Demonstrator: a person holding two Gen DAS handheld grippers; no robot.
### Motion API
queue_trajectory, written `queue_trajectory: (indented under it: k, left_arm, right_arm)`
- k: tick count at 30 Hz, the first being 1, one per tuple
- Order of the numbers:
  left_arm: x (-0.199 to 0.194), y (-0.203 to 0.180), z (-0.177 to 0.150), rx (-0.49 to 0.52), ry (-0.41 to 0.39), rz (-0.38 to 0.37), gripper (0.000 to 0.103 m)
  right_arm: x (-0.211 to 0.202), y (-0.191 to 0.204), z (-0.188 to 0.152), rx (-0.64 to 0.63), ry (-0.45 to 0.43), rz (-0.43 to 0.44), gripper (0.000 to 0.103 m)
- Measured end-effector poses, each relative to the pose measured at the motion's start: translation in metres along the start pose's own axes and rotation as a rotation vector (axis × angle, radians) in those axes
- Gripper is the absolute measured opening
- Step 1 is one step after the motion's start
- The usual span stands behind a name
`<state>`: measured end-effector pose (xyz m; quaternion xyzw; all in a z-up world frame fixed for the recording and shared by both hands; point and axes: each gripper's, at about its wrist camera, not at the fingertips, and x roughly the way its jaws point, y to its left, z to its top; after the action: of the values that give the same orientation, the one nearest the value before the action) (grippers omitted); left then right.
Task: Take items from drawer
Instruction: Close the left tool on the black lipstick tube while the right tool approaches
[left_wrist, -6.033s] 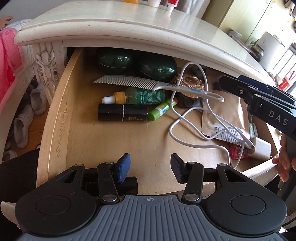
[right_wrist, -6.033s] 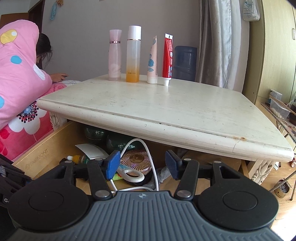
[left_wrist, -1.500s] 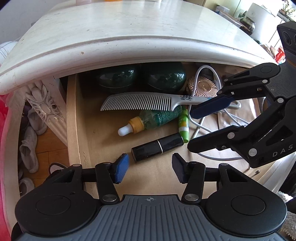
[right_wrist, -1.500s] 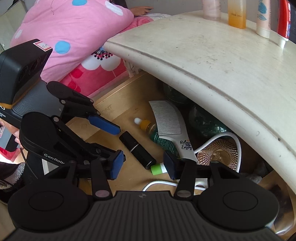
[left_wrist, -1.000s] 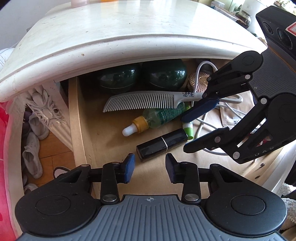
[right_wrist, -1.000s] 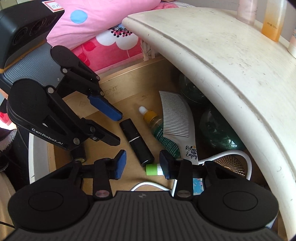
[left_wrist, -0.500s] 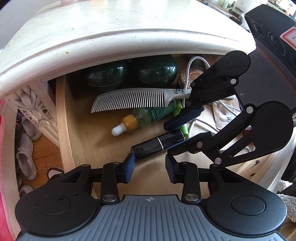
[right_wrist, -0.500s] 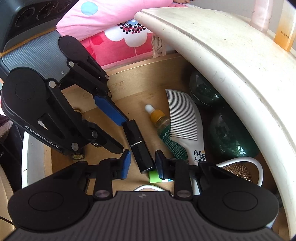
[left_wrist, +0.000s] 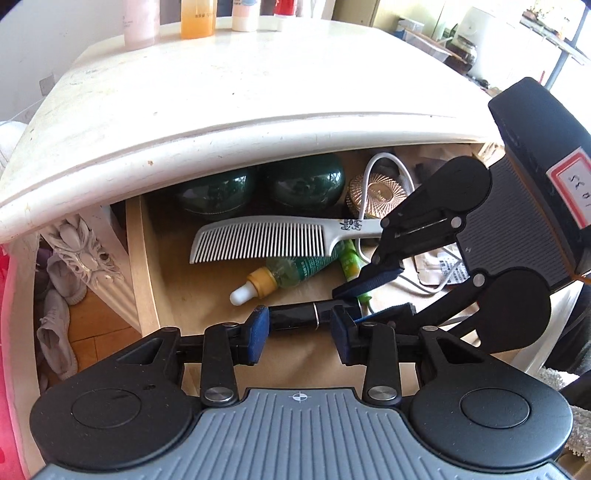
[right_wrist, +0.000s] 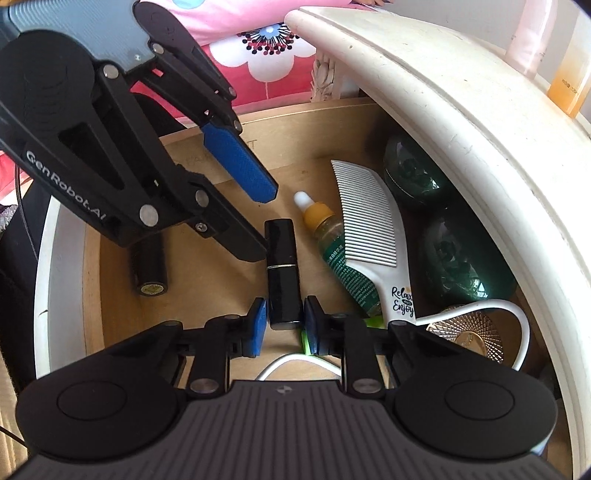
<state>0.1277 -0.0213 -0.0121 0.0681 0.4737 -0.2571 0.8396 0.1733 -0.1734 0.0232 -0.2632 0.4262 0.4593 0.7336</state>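
In the left wrist view, two glossy dark-green round jars (left_wrist: 218, 192) were seen behind one white toothed plastic comb (left_wrist: 266, 238) in the open wooden drawer (left_wrist: 142, 258), the left gripper (left_wrist: 299, 334) parted and empty, while in the right wrist view the right gripper (right_wrist: 284, 323), its jaws just closing, was clamped on the one glossy black cylindrical lipstick tube (right_wrist: 282, 273) lying on the drawer floor.

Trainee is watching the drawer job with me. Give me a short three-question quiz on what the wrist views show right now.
1. True or false: the right gripper has its pads pressed on the black lipstick tube.
2. What lies across the green dropper bottle in the drawer?
A) the white comb
B) a pink bottle
C) a toothbrush
3. Fill in: the white cable loops around the round ____ compact.

Key
1. True. Its jaws have just been closing and the tube's end sits clamped between the pads.
2. A. The comb lies over the bottle's body.
3. Gold.
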Motion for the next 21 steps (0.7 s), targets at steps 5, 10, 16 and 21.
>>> queue_trajectory:
  k: [5,10,16,21]
  left_arm:
    - [0.010,0.004,0.002,0.007,0.013,-0.010,0.039]
    - [0.014,0.011,0.001,-0.028,0.011,-0.016,0.039]
    - [0.011,0.016,0.002,-0.072,-0.007,-0.020,0.039]
    - [0.014,0.019,0.002,-0.106,-0.010,-0.011,0.039]
  right_arm:
    - [-0.005,-0.002,-0.003,0.023,-0.023,-0.003,0.023]
    - [-0.013,-0.006,-0.006,0.032,-0.028,-0.010,0.023]
    - [-0.024,-0.011,-0.011,0.041,-0.030,-0.020,0.023]
    - [-0.032,-0.017,-0.016,0.067,-0.037,-0.030,0.024]
